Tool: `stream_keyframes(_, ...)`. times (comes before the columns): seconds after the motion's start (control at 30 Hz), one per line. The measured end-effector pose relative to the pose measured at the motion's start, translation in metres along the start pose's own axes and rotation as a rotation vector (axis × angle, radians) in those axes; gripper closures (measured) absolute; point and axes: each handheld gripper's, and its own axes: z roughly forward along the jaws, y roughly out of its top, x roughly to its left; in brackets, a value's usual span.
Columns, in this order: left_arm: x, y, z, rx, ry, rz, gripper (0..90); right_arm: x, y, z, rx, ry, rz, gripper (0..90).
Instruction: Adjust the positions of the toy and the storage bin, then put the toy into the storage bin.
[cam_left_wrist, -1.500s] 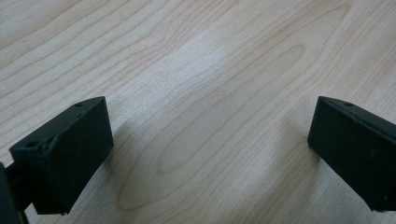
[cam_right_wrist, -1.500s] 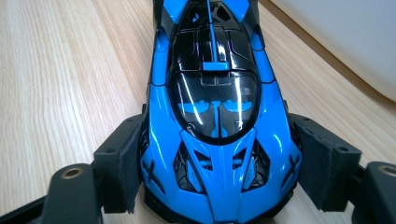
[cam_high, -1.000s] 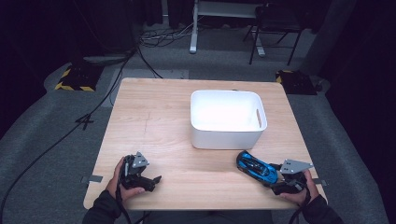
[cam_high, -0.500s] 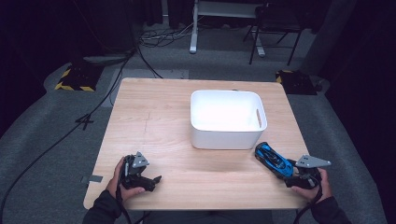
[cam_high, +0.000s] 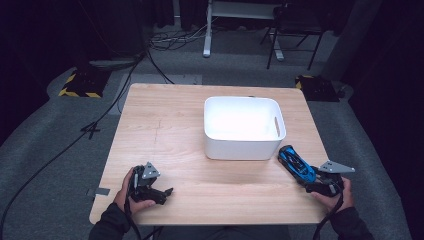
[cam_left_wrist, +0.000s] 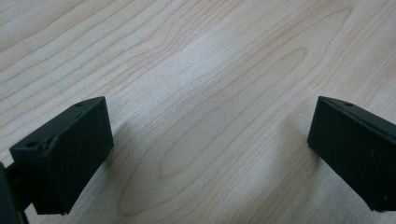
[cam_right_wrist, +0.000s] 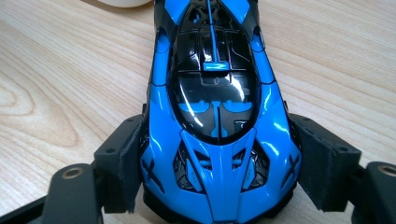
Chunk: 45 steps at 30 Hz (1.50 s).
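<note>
- The right gripper (cam_high: 309, 181) pinches a blue and black toy sports car (cam_high: 296, 164) across its body; in the right gripper view its jaws press on both flanks of the car (cam_right_wrist: 219, 116), with the wooden table (cam_right_wrist: 56, 74) under it.
- In the high view the car sits at the table's near right, just beside the near right corner of the white plastic bin (cam_high: 244, 127), its far end almost at the bin's wall. Whether its wheels touch the table or ride just above it, I cannot tell.
- The bin is upright near the middle of the table (cam_high: 165, 120), and its inside looks bare.
- The left gripper (cam_high: 159, 191) rests at the near left edge, well apart from car and bin. In the left gripper view its jaws are spread wide with only wood grain (cam_left_wrist: 201, 93) between them, so it is holding nothing.
- Step in hand, as I judge it: the car is gripped and being carried toward the bin, most likely to be put inside.
- The next move calls for raising the car clear of the bin's rim, bringing it over the open interior, lowering it and then spreading the jaws.
- The car is longer than the grip is wide, so its far end could catch on the rim if the lift is too shallow.
</note>
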Motion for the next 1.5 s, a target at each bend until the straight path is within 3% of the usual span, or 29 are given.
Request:
stream_keyframes(0.47, -0.001, 0.0, 0.0, 0.001, -0.008, -0.012, 0.6, -0.002, 0.0, 0.001, 0.008, 0.017, 0.023, 26.1)
stream_keyframes(0.5, 0.0, 0.0, 0.0, 0.0, 0.003, 0.003, 0.6, -0.002, 0.0, 0.001, 0.007, 0.017, 0.021, 26.1)
stream_keyframes(0.77, 0.0, 0.0, 0.0, 0.002, 0.001, 0.004, 0.4, -0.001, 0.0, 0.0, -0.001, 0.01, 0.015, 26.3)
stream_keyframes(1.13, 0.001, 0.001, 0.001, 0.003, 0.006, 0.002, 0.3, 0.001, 0.001, -0.013, -0.061, 0.006, 0.008, 26.4)
stream_keyframes(1.27, 0.001, 0.001, 0.001, 0.0, 0.011, 0.001, 0.3, 0.0, 0.012, -0.032, -0.147, -0.007, 0.005, 26.4)
stream_keyframes(1.5, 0.0, 0.001, 0.001, 0.001, 0.013, 0.0, 0.3, 0.0, 0.029, -0.044, -0.214, -0.011, 0.002, 26.4)
